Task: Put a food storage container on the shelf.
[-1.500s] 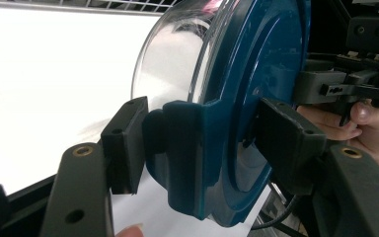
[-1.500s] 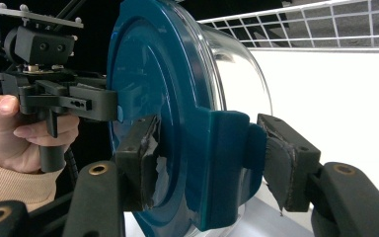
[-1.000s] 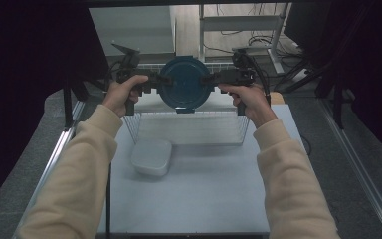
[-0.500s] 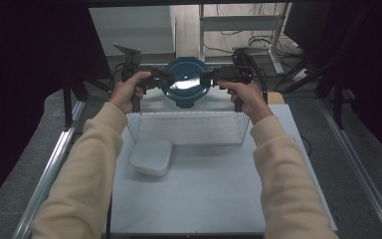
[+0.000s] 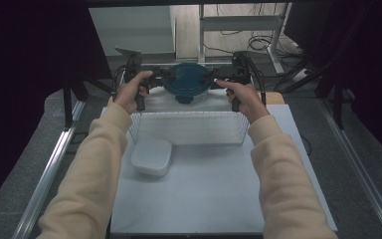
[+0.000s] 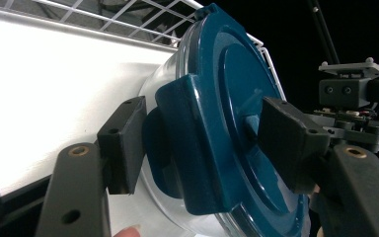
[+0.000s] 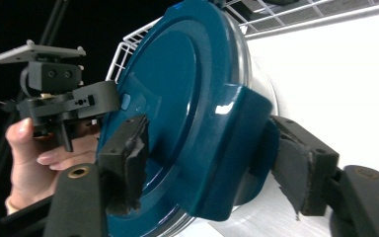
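Observation:
A clear round container with a dark blue lid (image 5: 188, 79) hangs between both grippers just beyond the far rim of the white wire basket (image 5: 189, 113). My left gripper (image 5: 161, 75) comes in from the left. In the left gripper view its jaws (image 6: 202, 143) are shut across the lid's side clasp (image 6: 177, 148). My right gripper (image 5: 214, 75) comes in from the right. Its jaws (image 7: 209, 168) have just been opening, with the opposite clasp (image 7: 237, 143) still between the pads and touching them. The lid lies close to level.
A white lidded box (image 5: 151, 157) sits on the white table (image 5: 204, 199) just in front of the basket's left end. Metal rails run along both table sides. Stands and cables crowd the space behind the table.
Both hands carried the container away from me and lower, toward the far side of the basket. Its lid, which faced the camera, has tipped toward level.

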The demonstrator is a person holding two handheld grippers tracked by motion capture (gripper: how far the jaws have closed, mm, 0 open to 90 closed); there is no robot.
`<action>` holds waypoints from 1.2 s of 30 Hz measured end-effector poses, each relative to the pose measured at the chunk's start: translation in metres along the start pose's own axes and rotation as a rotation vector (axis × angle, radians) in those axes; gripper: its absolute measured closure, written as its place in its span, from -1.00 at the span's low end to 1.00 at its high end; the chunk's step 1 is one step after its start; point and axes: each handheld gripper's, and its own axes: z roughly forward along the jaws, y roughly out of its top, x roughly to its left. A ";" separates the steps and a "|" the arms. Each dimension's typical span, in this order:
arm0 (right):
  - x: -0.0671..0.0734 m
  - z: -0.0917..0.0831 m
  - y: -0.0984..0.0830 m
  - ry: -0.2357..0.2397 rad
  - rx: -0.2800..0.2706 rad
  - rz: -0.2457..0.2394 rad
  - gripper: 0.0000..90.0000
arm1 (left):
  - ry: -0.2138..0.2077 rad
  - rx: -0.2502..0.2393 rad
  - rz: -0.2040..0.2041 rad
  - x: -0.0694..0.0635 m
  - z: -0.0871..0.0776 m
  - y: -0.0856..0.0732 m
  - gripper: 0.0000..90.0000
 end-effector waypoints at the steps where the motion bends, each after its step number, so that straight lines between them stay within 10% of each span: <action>1: 0.002 0.000 -0.001 -0.013 0.001 -0.013 -0.31 | -0.007 -0.001 0.008 0.001 0.000 -0.002 -0.21; 6: 0.018 0.001 -0.008 -0.096 -0.007 -0.085 -0.62 | 0.044 -0.050 0.049 -0.003 -0.006 -0.006 -0.38; 8: 0.026 -0.003 -0.011 -0.136 -0.032 -0.132 -0.72 | 0.123 -0.110 0.128 -0.012 -0.018 -0.010 -0.39; 17: 0.039 -0.023 -0.020 -0.197 -0.093 -0.245 -0.78 | 0.170 -0.124 0.249 -0.027 -0.039 -0.033 -0.44; 27: 0.056 -0.069 -0.067 -0.199 -0.148 -0.478 -0.70 | 0.204 -0.113 0.438 -0.043 -0.067 -0.090 -0.42; 36: 0.036 -0.091 -0.120 -0.170 -0.139 -0.559 -0.61 | 0.273 -0.071 0.556 -0.039 -0.084 -0.148 -0.37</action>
